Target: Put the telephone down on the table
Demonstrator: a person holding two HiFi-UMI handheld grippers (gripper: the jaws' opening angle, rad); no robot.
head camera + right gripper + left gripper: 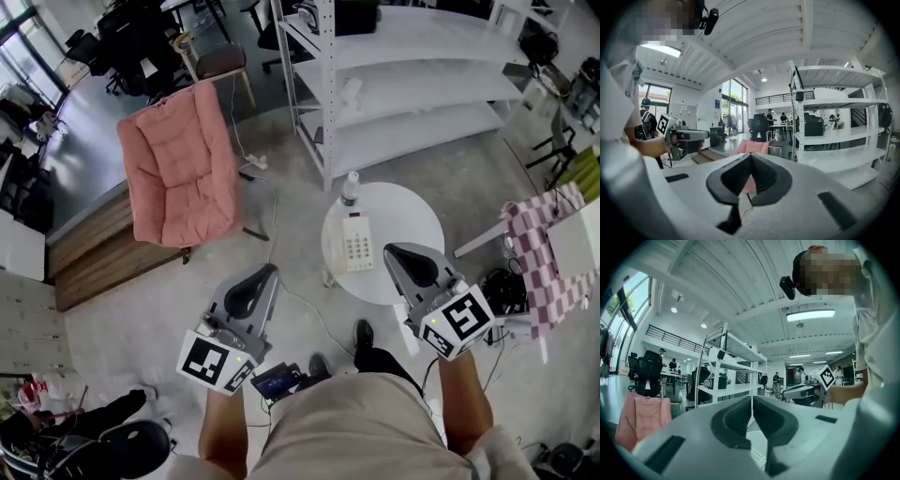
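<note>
Head view: on the left, the left hand-held gripper [266, 272] is pressed together and holds nothing. It hangs over the floor, apart from the round white tabletop [417, 220]. In the middle, the telephone [356, 242] lies flat on that tabletop, just beside a small bottle [350, 190]. On the right, the right hand-held gripper [390, 251] is pressed together too, with nothing in it. Its tip is over the tabletop's near edge. I think the phone is already put down. To end well, keep both grippers clear of the phone. Do not bump the bottle or catch the white wire [307, 311] on the floor.
</note>
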